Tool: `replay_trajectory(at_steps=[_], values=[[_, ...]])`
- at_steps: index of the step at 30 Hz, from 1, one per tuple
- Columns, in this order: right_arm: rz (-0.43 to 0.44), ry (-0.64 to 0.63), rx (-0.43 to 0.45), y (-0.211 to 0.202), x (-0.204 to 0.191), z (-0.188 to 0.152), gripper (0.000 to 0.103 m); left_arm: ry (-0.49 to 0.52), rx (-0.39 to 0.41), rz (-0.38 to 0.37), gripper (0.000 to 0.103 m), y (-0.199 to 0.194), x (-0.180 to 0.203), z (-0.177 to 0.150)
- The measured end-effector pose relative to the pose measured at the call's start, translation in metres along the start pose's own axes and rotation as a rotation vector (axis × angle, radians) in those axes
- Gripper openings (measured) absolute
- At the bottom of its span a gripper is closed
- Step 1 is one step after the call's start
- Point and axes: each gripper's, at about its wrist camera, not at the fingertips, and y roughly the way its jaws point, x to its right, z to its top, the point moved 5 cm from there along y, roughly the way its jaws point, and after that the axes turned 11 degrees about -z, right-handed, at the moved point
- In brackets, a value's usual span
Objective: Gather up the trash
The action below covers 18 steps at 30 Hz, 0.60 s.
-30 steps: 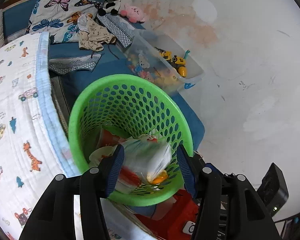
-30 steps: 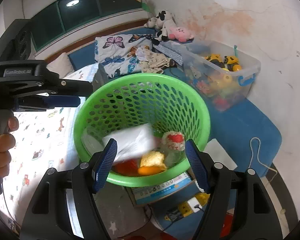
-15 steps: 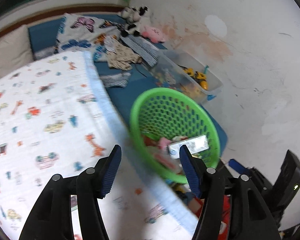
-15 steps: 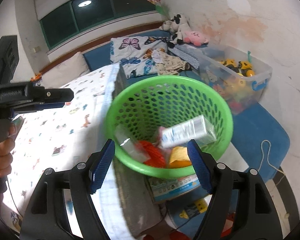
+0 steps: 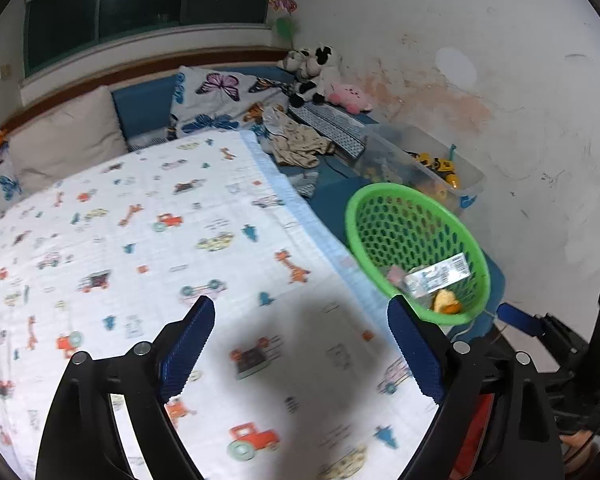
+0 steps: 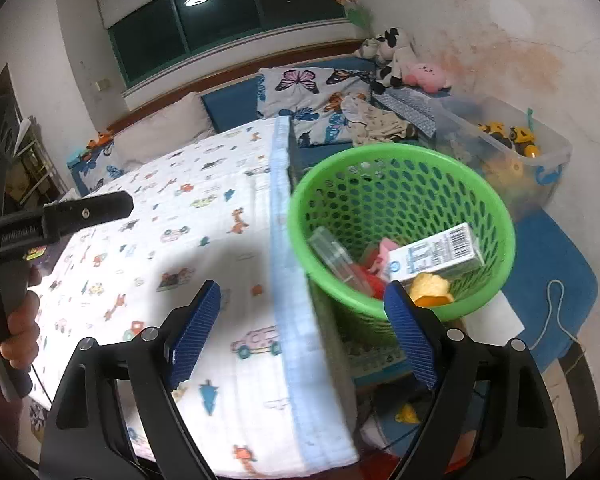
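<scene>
A big bed (image 5: pixel 140 240) fills most of both views, and a white blanket (image 6: pixel 188 232) with little cars and giraffes on it lies over the bed. At the far end of the bed are butterfly pillows (image 5: pixel 220 100) and some soft toys (image 6: pixel 396 56) in the far right corner by the wall. A clear box of toys (image 6: pixel 512 148) sits next to the wall, past the basket. The green basket (image 6: pixel 496 208) with holes stands just beside the right edge of the bed, touching the blanket's blue border. Inside the basket lies the trash: a white and blue carton (image 6: pixel 436 256) on top, tilted, with a clear wrapper (image 6: pixel 332 252), something red (image 6: pixel 372 280) and a yellow and orange bit (image 6: pixel 432 292) under and around it. The left gripper (image 5: pixel 300 352) hangs over the blanket with its blue fingers (image 5: pixel 188 344) spread wide and nothing between them. The right gripper (image 6: pixel 302 336) is over the right edge of the bed, fingers (image 6: pixel 410 340) spread wide too, and holds nothing. A hand (image 6: pixel 18 332) holds the left gripper's handle at the left of the right wrist view.
</scene>
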Motion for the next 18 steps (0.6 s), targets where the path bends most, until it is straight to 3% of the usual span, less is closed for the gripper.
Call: replay_trajectory(at_steps=[18], values=[[0.001, -0.059, 0.019, -0.015, -0.040, -0.010, 0.090, -0.025, 0.055, 0.161, 0.094, -0.051, -0.043, -0.046]])
